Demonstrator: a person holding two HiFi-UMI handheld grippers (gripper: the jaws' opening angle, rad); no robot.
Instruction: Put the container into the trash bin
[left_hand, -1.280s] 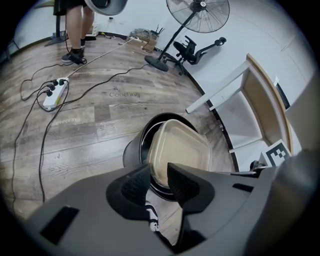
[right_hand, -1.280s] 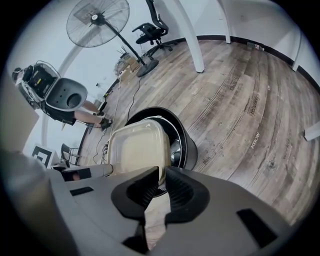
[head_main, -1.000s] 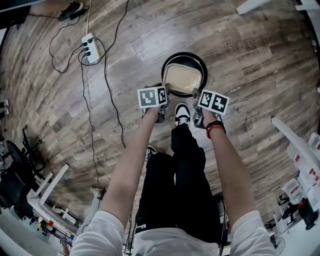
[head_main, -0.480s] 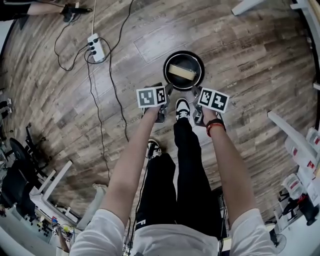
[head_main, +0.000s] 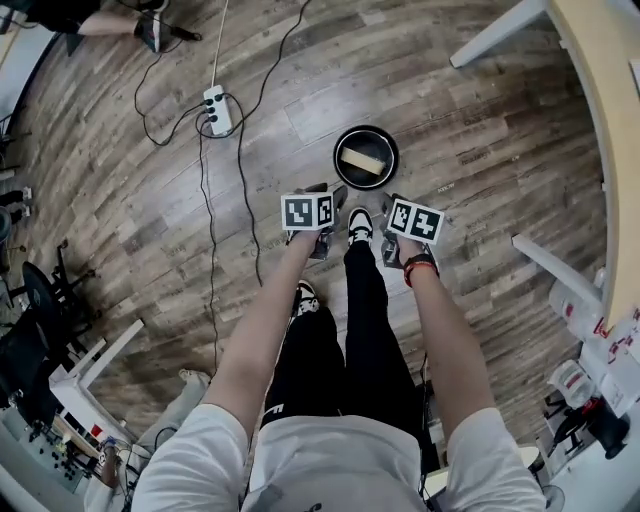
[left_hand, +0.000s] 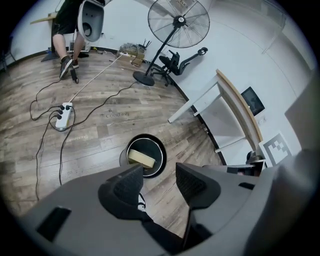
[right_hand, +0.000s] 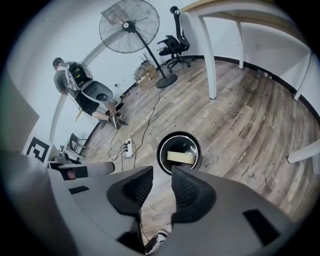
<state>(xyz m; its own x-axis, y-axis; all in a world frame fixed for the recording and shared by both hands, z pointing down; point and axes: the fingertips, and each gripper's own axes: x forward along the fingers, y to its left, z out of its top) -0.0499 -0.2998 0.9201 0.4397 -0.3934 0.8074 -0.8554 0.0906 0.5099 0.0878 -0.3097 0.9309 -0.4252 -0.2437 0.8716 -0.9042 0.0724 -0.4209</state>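
- Container (head_main: 361, 160): pale, flat box lying aslant inside the trash bin (head_main: 341, 172), below its rim.
- Bin: round and black, standing on the wooden floor (head_main: 480, 140) just ahead of my shoe (head_main: 361, 226).
- Left gripper (left_hand: 159, 176): my fingers (left_hand: 126, 186) are released and spread apart, with nothing between them. I hold them above the bin, well clear of it.
- Right gripper (right_hand: 161, 184): my fingers (right_hand: 189, 189) are likewise released and empty, level with the left pair and pointing down toward the bin.
- Power strip (head_main: 216, 110): white, on the floor to the bin's left, with cables trailing from it.
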